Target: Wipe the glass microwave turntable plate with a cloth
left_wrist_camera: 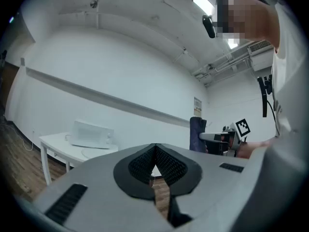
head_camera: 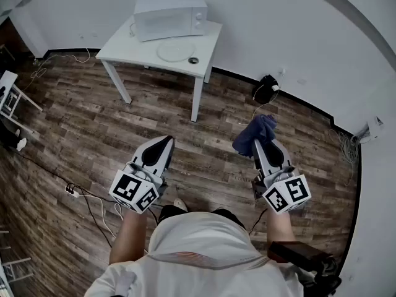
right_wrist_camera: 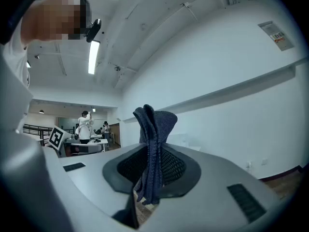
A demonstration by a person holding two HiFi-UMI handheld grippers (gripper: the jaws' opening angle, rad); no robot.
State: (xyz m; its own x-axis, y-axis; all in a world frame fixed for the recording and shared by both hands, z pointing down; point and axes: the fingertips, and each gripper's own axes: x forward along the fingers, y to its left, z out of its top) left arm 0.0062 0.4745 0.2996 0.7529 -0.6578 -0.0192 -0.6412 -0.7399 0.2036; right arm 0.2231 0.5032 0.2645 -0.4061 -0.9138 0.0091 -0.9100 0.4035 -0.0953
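Note:
The round glass turntable plate lies on a white table far ahead, just in front of a white microwave. My right gripper is shut on a dark blue cloth, which bunches up above the jaws. My left gripper is shut with nothing in it; its jaws meet in the left gripper view. Both grippers hang over the wood floor, well short of the table. The microwave and the cloth also show in the left gripper view.
A small dark ring lies on the table beside the plate. Cables run over the floor at the left. A black object sits by the wall at the right. People stand at distant desks.

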